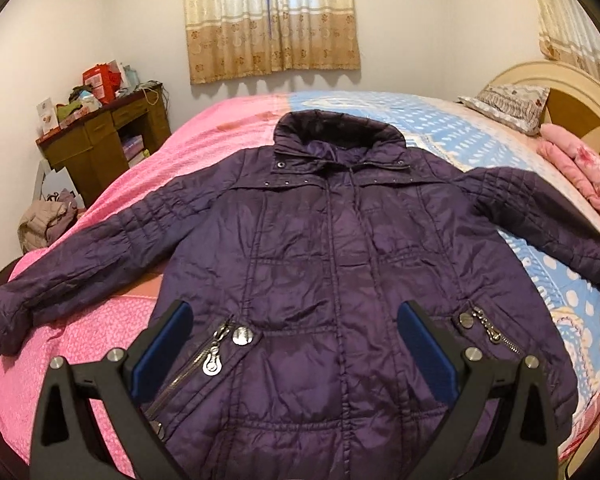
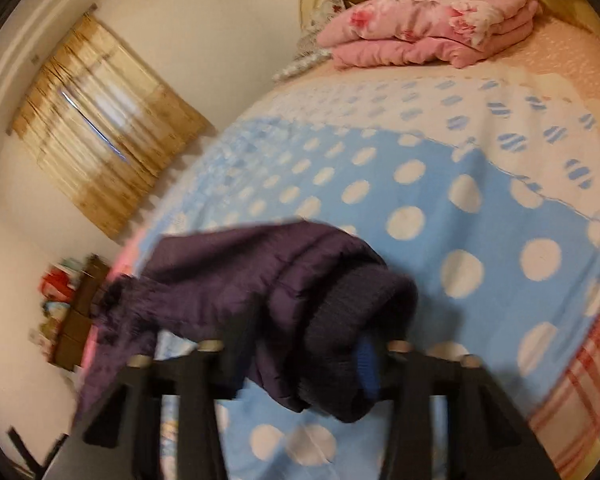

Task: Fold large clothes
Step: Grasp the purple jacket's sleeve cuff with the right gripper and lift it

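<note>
A purple jacket (image 1: 320, 272) lies face-up across the bed (image 1: 80, 344); the left gripper (image 1: 296, 344) hovers over its lower front, jaws wide and empty; at lower centre of its view, the right gripper (image 2: 300, 360) has its jaws clamped on the sleeve cuff (image 2: 352, 320); sleeve-folding seems under way; next, carry that cuff inward over the chest.

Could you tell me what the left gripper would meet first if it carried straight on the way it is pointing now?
Most likely the front of the purple jacket spread on the bed: the left gripper points down at its lower middle with open fingers and nothing in between, though depth is uncertain.
</note>
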Action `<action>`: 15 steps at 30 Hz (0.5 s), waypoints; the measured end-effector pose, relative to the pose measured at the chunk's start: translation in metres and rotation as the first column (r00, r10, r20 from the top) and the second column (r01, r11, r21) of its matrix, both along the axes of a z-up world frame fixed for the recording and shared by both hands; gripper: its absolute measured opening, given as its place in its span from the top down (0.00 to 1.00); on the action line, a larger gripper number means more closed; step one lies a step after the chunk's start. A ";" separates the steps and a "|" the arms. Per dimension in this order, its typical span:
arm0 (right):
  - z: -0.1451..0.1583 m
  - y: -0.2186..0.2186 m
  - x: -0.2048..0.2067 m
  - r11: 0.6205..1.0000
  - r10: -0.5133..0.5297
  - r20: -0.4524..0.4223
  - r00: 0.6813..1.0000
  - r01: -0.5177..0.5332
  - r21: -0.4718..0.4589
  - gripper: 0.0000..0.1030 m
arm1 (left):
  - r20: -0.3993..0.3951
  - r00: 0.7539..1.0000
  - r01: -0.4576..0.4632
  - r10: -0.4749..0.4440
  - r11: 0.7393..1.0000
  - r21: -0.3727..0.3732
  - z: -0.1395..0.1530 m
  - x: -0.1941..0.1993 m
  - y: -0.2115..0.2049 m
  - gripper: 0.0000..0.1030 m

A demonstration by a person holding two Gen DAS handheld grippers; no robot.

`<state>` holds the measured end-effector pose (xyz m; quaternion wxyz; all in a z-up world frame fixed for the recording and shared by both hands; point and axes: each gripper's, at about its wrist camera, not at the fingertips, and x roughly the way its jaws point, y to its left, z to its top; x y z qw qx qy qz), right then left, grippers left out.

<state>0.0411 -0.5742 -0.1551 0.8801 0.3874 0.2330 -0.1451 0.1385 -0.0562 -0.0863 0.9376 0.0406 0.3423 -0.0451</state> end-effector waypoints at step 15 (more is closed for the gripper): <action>0.161 0.023 0.001 0.987 0.044 0.156 0.987 -0.019 -0.157 0.92 | 0.021 0.998 -0.055 0.057 0.996 -0.074 0.010 0.004 0.038 0.00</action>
